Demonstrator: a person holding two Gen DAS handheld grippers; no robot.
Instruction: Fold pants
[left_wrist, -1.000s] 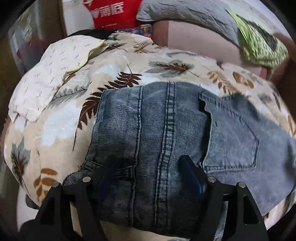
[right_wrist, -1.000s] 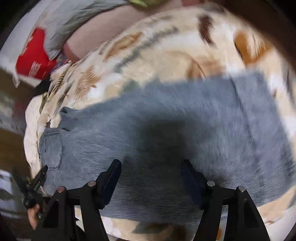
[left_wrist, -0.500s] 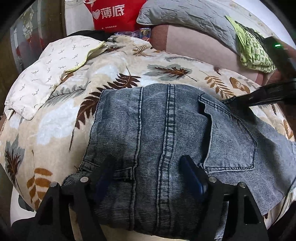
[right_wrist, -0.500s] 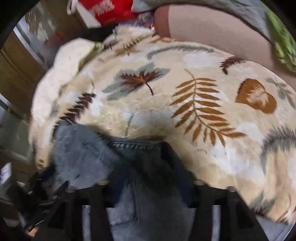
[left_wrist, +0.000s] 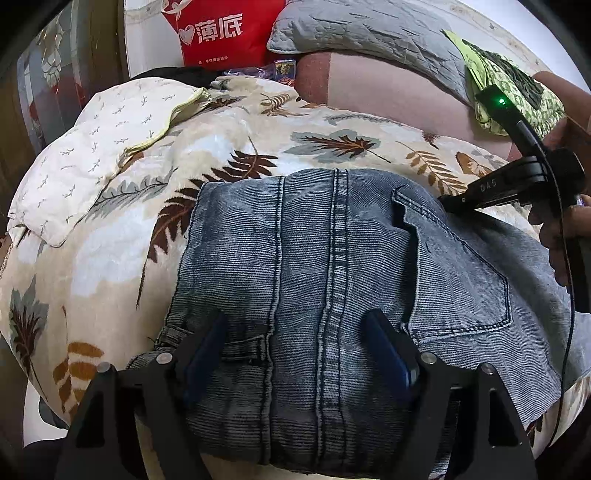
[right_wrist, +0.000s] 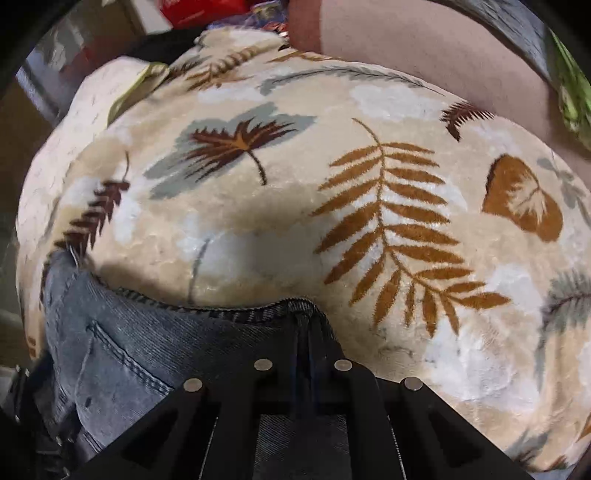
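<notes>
The grey-blue denim pants (left_wrist: 332, 280) lie seat-up on a leaf-print blanket (left_wrist: 122, 266), waistband toward me, back pocket at right. My left gripper (left_wrist: 299, 350) is open, its blue-padded fingers resting on the denim near the waistband, either side of the centre seam. My right gripper (right_wrist: 303, 332) is shut on the far edge of the pants (right_wrist: 155, 343) by the pocket. It also shows in the left wrist view (left_wrist: 458, 201), pinching the denim at the far right edge.
A white patterned pillow (left_wrist: 99, 147) lies at back left. A red bag (left_wrist: 218, 33), a grey quilt (left_wrist: 369, 33) and a green cloth (left_wrist: 513, 92) lie at the back. The blanket (right_wrist: 332, 192) stretches beyond the pants.
My right gripper swept left across the pants to their far edge by the pocket and closed on the denim. My left gripper stayed open on the waistband.
</notes>
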